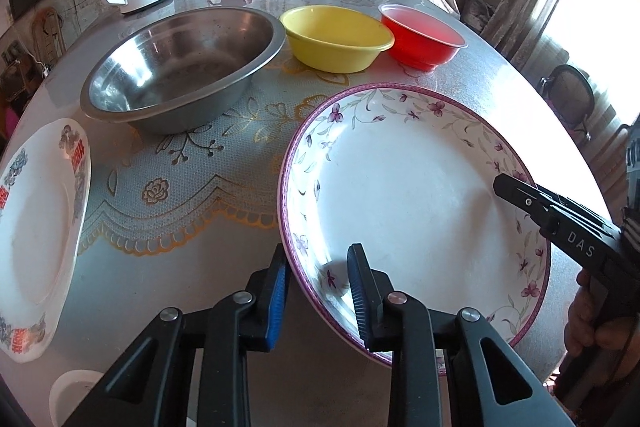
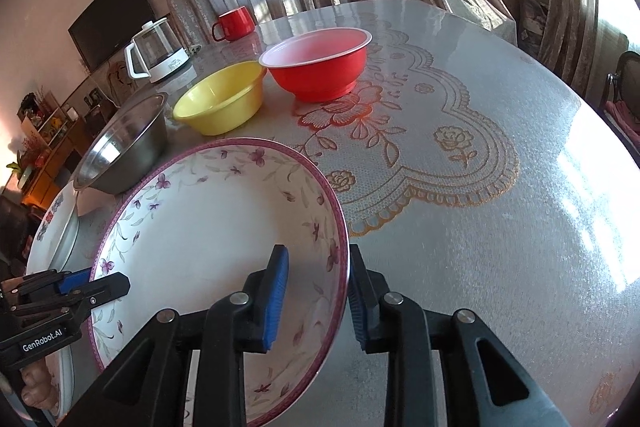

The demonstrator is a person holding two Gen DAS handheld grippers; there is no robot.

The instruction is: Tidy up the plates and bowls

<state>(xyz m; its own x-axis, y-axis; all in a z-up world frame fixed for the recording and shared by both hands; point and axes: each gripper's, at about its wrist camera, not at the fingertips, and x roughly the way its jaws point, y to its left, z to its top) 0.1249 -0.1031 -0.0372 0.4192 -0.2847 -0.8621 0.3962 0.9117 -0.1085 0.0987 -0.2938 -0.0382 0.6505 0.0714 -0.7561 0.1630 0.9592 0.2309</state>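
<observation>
We are early in the job, by the look of it. Our left hand-held gripper [image 1: 318, 291] has narrowed onto the near-left rim of the large white ceramic plate with the purple floral border [image 1: 400, 187], one pad outside the rim and one inside, and our right hand-held gripper [image 2: 318, 301] is clamped the same way on the opposite rim. So we hold this plate from both sides; it looks tilted, raised on the right side, though we cannot tell whether it has fully left the worktop [image 2: 460, 207].

Nothing appears sorted yet. The wide stainless steel bowl [image 1: 180, 67], the yellow plastic bowl [image 1: 336, 37] and the red plastic bowl with the pale inside [image 1: 422, 35] stand in a loose row behind the plate, each on its own, none nested. The white plate with red and blue printed motifs [image 1: 36, 227] lies at the left edge of the worktop, well apart from the one we hold.

We judge that what remains is most of it: stacking the two plates and nesting the three bowls.
</observation>
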